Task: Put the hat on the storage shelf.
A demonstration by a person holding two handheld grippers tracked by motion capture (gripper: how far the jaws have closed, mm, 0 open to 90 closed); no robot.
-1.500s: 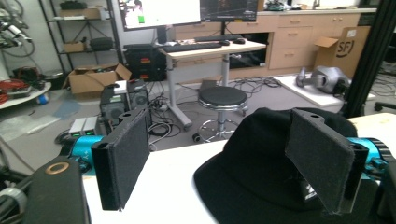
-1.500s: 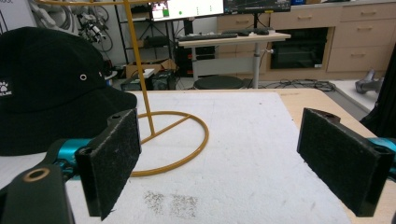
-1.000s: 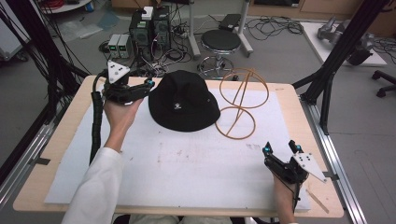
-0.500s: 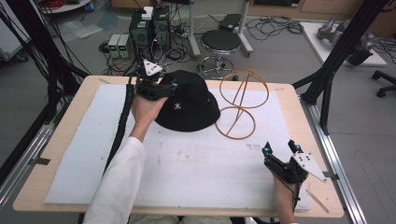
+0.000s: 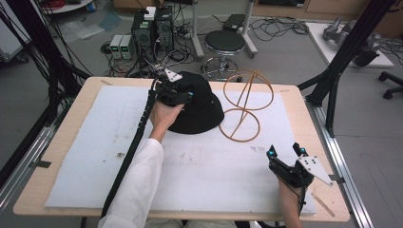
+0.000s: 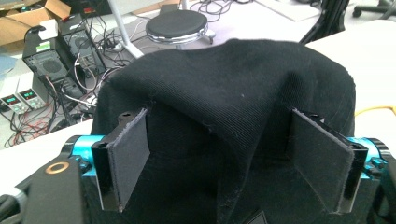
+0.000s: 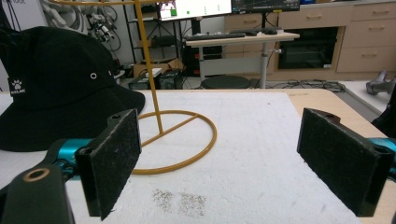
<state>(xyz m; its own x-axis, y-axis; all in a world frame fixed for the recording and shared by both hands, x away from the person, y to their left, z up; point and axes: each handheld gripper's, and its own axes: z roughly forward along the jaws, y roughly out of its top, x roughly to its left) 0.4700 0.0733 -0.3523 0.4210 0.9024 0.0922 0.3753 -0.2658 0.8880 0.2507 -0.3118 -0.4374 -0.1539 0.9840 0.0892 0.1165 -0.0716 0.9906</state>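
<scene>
A black bucket hat lies on the white mat at the back middle of the table, and its small white logo shows in the right gripper view. My left gripper rests on the hat's crown, open. In the left gripper view both pads straddle a raised fold of the crown. A yellow wire stand with a ring base and a ring top stands just right of the hat. My right gripper hovers open and holding nothing near the front right.
A white foam mat covers most of the wooden table. Behind the table are a round stool and computer boxes on the floor. Black frame posts stand at the table's corners.
My left gripper has moved right from the table's back left onto the hat's crown, and the crown now folds up between its jaws. The right gripper has stayed put.
</scene>
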